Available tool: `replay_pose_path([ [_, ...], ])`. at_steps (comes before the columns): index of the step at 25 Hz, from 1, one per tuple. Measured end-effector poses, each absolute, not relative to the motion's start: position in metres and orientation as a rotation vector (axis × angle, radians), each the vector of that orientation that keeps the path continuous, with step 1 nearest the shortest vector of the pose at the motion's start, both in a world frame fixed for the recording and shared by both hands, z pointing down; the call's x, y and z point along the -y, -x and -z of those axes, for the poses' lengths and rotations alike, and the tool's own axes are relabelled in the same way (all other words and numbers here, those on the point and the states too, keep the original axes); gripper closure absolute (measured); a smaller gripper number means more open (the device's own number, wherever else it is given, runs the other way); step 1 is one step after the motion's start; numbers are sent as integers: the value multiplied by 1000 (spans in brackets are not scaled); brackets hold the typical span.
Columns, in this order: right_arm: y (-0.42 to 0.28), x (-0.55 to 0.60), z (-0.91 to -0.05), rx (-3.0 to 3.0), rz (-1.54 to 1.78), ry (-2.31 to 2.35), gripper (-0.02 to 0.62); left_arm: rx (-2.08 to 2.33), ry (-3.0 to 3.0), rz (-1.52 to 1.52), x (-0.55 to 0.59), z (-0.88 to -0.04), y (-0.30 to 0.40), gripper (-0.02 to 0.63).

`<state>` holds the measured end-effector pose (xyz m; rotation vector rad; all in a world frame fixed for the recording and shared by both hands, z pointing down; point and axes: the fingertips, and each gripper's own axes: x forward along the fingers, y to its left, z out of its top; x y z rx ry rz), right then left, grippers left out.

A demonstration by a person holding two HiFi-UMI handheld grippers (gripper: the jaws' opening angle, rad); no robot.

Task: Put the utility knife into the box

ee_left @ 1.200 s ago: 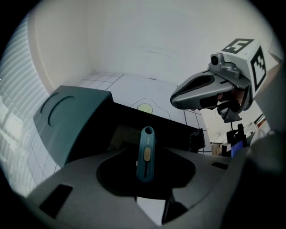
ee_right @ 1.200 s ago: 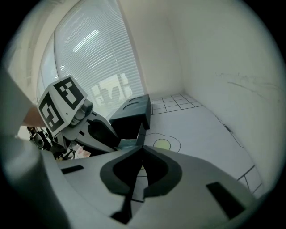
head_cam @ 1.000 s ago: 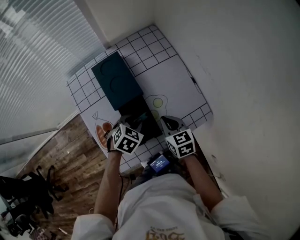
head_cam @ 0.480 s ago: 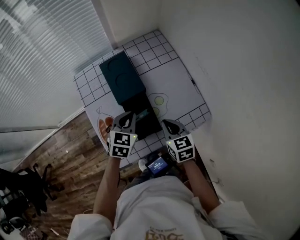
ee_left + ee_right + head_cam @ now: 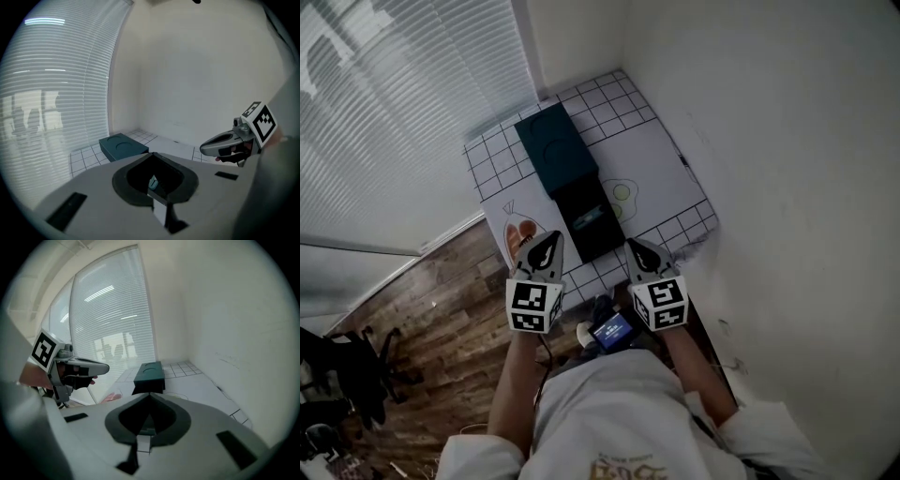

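Observation:
The open black box [image 5: 577,193] stands on the grid-patterned table [image 5: 666,178], and the utility knife [image 5: 588,219] lies inside it as a small teal and white shape. The box's dark teal lid [image 5: 558,150] [image 5: 123,146] [image 5: 150,372] lies just beyond it. My left gripper [image 5: 551,237] [image 5: 152,156] [image 5: 106,367] hangs left of the box's near end. Its jaws have just been closing and are now shut with nothing between them. My right gripper [image 5: 633,245] [image 5: 150,395] [image 5: 206,149] hangs right of the near end, shut and empty.
Window blinds [image 5: 403,122] fill the left side and a white wall [image 5: 787,187] runs along the table's right edge. A small dark object [image 5: 686,161] lies on the cloth by the wall. Wooden floor [image 5: 422,309] lies below the table's near edge. A small device with a blue screen [image 5: 617,329] sits at the person's waist.
Both grippers have lifted and drawn back from the box toward the person. The left jaws have closed. The inside of the box, with the knife in it, now shows.

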<state>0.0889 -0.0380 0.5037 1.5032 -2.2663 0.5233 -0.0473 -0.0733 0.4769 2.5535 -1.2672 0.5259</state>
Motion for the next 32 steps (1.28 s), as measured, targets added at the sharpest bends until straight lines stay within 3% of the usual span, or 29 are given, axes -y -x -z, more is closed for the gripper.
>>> replay_pose_path([
  [14,-69,-14,-381,2436,-247,-1686,589,1549,-2707,-212,2,-363,89,598],
  [32,-54,-55,-345,2483,-120,-1727,589,1598,-2717,-187,-47,-345,106,598],
])
